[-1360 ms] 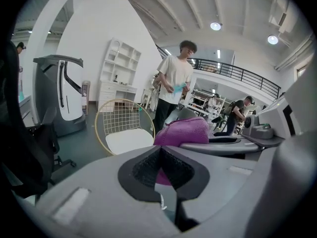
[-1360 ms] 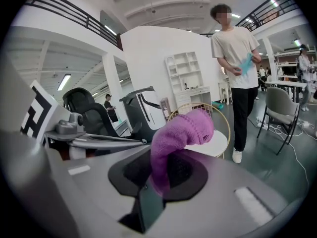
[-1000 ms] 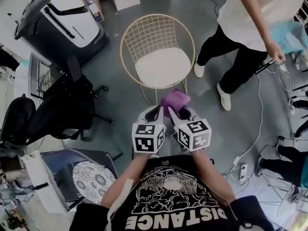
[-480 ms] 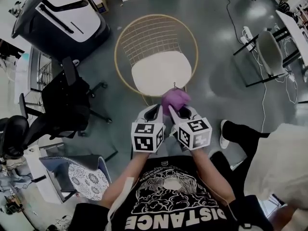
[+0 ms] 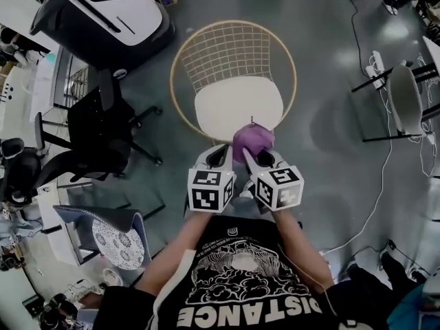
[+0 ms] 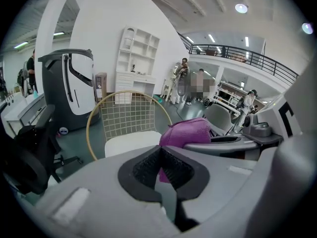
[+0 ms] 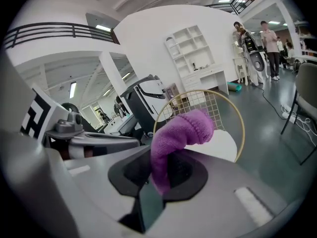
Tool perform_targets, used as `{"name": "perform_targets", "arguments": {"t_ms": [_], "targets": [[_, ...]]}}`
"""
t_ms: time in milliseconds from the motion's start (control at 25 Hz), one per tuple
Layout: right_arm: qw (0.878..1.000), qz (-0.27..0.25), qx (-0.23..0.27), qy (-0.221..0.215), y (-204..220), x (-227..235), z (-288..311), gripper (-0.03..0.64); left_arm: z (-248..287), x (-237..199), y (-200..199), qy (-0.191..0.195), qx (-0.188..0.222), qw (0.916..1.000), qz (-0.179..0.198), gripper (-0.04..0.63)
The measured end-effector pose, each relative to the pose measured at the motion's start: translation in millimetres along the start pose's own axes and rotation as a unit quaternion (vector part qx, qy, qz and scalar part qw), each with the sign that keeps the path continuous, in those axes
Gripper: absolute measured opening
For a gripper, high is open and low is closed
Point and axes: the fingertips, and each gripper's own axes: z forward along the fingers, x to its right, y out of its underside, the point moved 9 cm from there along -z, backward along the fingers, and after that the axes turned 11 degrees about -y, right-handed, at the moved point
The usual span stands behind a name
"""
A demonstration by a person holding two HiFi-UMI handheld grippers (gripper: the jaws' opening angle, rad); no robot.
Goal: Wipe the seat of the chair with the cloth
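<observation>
A round wire chair [image 5: 234, 53] with a gold rim and a white seat cushion [image 5: 238, 103] stands just ahead of me. My right gripper [image 5: 258, 155] is shut on a purple cloth [image 5: 252, 140], which bulges up above its jaws [image 7: 181, 133] over the cushion's near edge. My left gripper [image 5: 221, 158] hangs beside it, jaws closed with nothing between them; the cloth [image 6: 185, 132] and chair [image 6: 126, 115] show beyond it. Both grippers sit close together in front of my chest.
A black office chair [image 5: 96, 129] stands to the left, with a large dark grey and white machine [image 5: 103, 16] behind it. A patterned grey chair [image 5: 113, 236] is near left. A grey chair [image 5: 405, 98] and floor cables [image 5: 381, 184] lie to the right.
The person in white who stood at the right has left the view. The seat now lies nearer to my grippers, which hold the same pose with the cloth.
</observation>
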Motion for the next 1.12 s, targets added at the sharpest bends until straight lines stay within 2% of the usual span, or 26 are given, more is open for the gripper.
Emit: {"name": "perform_targets", "arguments": {"t_ms": [160, 360, 680, 880, 1040, 1120], "targets": [[0.999, 0.003, -0.023, -0.028, -1.8, 22.7, 17.0, 0.06, 21.8, -1.4, -2.3, -0.025, -0.014, 0.9995, -0.014, -0.003], [0.998, -0.003, -0.05, -0.047, -2.1, 28.0, 44.5, 0.06, 36.6, -21.1, 3.6, -0.041, -0.02, 0.9985, -0.031, -0.003], [0.995, 0.003, -0.082, -0.059, -6.5, 40.4, 110.5, 0.06, 70.1, -76.1, 2.3, -0.048, -0.032, 0.9973, -0.046, -0.003], [0.993, 0.003, -0.099, -0.064, -20.9, 61.5, 168.7, 0.06, 113.4, -118.8, -9.6, -0.049, -0.049, 0.996, -0.056, -0.003], [0.988, 0.025, -0.141, -0.063, -13.3, 72.2, 195.4, 0.06, 131.0, -136.2, -3.2, -0.044, -0.089, 0.992, -0.077, -0.003], [0.986, 0.027, -0.151, -0.066, -14.4, 82.6, 220.6, 0.06, 148.9, -151.2, -5.8, -0.042, -0.096, 0.9914, -0.079, -0.003]]}}
